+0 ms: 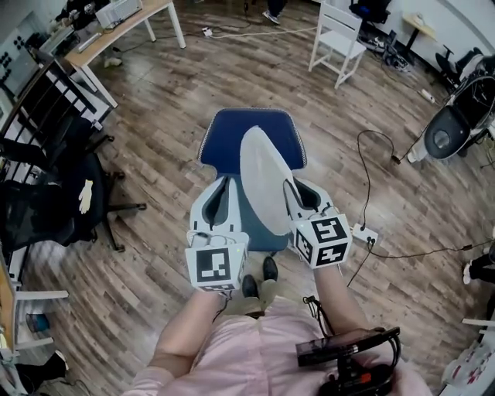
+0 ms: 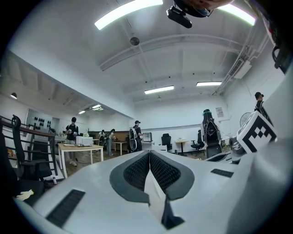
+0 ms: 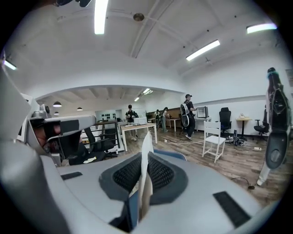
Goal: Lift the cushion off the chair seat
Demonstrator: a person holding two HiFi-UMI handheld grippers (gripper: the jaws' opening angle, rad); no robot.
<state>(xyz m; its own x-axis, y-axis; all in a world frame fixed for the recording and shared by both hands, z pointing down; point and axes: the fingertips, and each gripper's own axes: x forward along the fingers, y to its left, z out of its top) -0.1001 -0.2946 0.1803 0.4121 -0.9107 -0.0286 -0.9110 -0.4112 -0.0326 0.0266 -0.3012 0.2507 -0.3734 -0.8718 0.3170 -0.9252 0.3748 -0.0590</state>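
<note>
It was an open-plan office or lab, with desks (image 1: 116, 31) at the upper left and a black office chair (image 1: 46, 205) at the left edge. Overhead ran strip lights (image 2: 158, 90), and cables (image 1: 370, 166) trailed over the wood floor (image 1: 155, 124).

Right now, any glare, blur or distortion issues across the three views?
Head view: even light, sharp, floor bowed by fisheye; cushion pale, not blown out. Left gripper view: ceiling strip lights glare, dark vignette corners, left claw soft up close. Right gripper view: same vignette and bowing, right claw and cushion edge slightly soft.
</note>
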